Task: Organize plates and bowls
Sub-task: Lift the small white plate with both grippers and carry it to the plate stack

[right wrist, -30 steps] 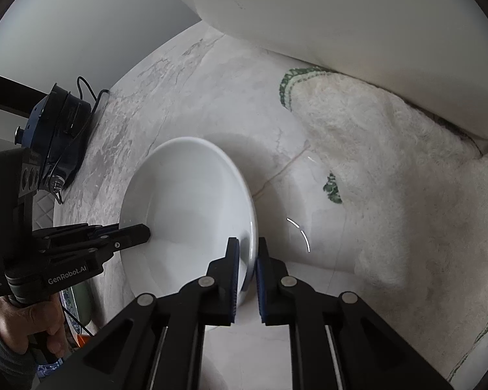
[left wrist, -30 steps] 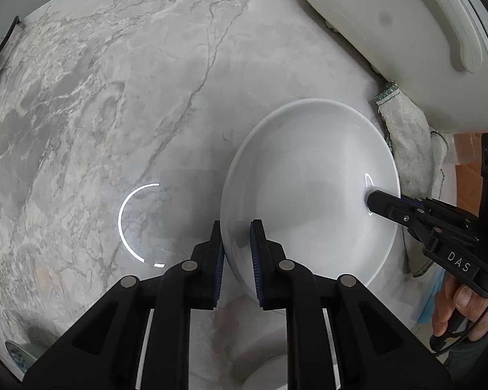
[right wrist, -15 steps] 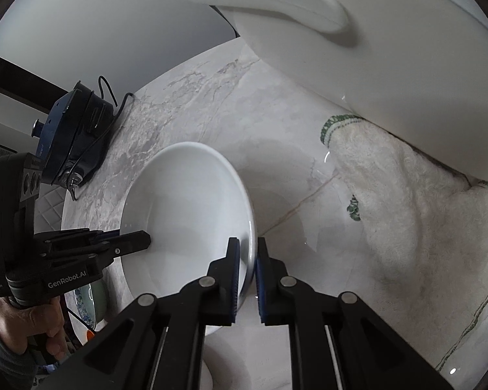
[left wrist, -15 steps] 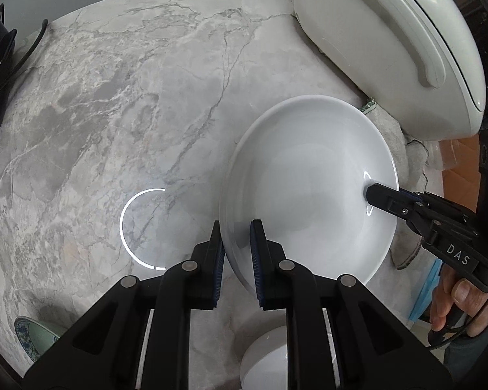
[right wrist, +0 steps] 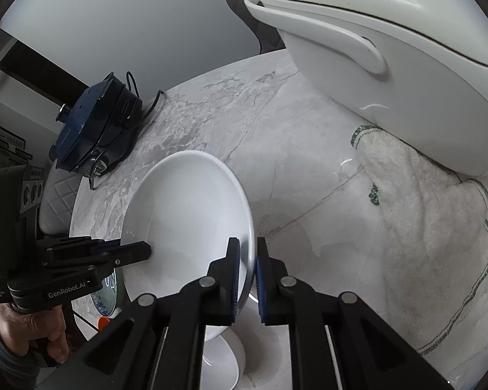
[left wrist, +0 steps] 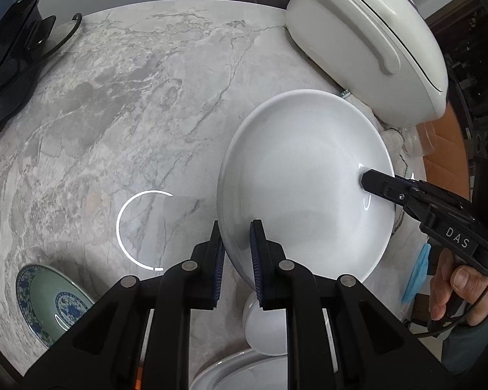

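In the left wrist view, the left gripper is rising from the bottom centre of the frame, its blue-padded fingers pinching the near rim of a wide, shallow white ceramic bowl that is filling the centre right and hanging above the grey-veined marble surface. At the right edge the right gripper is clamping the bowl's opposite rim, with a hand wrapping its handle. A green and blue patterned dish is sitting at the lower left, a small white bowl and a white plate are lying at the bottom centre, and a cream lidded cooker is occupying the upper right. In the right wrist view, the right gripper at the bottom centre is squeezing the bowl rim between its fingers, while the left gripper is gripping the far rim at the left, above a hand. A white towel is lying at the right beneath the cooker, and a dark blue appliance is standing at the upper left.
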`<act>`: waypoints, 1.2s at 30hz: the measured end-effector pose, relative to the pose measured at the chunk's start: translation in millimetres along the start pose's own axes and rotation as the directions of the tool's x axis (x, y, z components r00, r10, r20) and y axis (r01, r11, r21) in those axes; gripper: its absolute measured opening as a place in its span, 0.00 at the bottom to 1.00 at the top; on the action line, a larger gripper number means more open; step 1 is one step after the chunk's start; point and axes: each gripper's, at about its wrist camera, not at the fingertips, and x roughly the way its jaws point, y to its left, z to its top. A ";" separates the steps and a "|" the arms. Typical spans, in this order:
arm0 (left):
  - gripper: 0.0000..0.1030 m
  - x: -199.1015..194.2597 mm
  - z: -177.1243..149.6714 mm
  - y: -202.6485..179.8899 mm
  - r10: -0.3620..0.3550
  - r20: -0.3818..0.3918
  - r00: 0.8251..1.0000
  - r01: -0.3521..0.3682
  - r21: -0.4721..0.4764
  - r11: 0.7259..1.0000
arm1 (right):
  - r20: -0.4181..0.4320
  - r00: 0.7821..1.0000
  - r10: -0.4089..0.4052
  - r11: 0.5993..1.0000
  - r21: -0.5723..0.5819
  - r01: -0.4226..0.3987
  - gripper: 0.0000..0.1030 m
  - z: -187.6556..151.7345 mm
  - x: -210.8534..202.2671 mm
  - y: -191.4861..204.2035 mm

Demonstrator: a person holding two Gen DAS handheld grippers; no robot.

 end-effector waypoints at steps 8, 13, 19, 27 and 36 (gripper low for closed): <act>0.13 -23.1 -64.8 6.9 -0.014 0.034 0.999 0.014 -0.001 1.000 | -0.008 1.000 -0.007 0.999 -0.036 0.007 0.11 -43.7 -12.1 31.5; 0.13 -35.5 -101.4 10.2 -0.027 0.047 0.999 0.027 0.003 1.000 | -0.016 1.000 -0.019 0.999 -0.047 0.018 0.11 -76.0 -15.6 46.0; 0.13 -46.0 -142.3 14.1 -0.041 0.050 0.998 0.041 0.010 0.999 | -0.015 1.000 -0.019 0.999 -0.035 0.018 0.11 -110.2 -22.9 60.7; 0.13 -50.8 -196.4 19.9 -0.068 0.030 0.997 0.068 0.022 0.997 | 0.000 0.999 -0.038 0.998 -0.047 0.038 0.11 -150.3 -35.6 83.4; 0.13 -51.8 -260.8 15.3 -0.079 0.004 0.997 0.079 0.057 0.995 | -0.008 0.999 -0.049 0.998 -0.032 0.049 0.11 -205.8 -41.2 92.1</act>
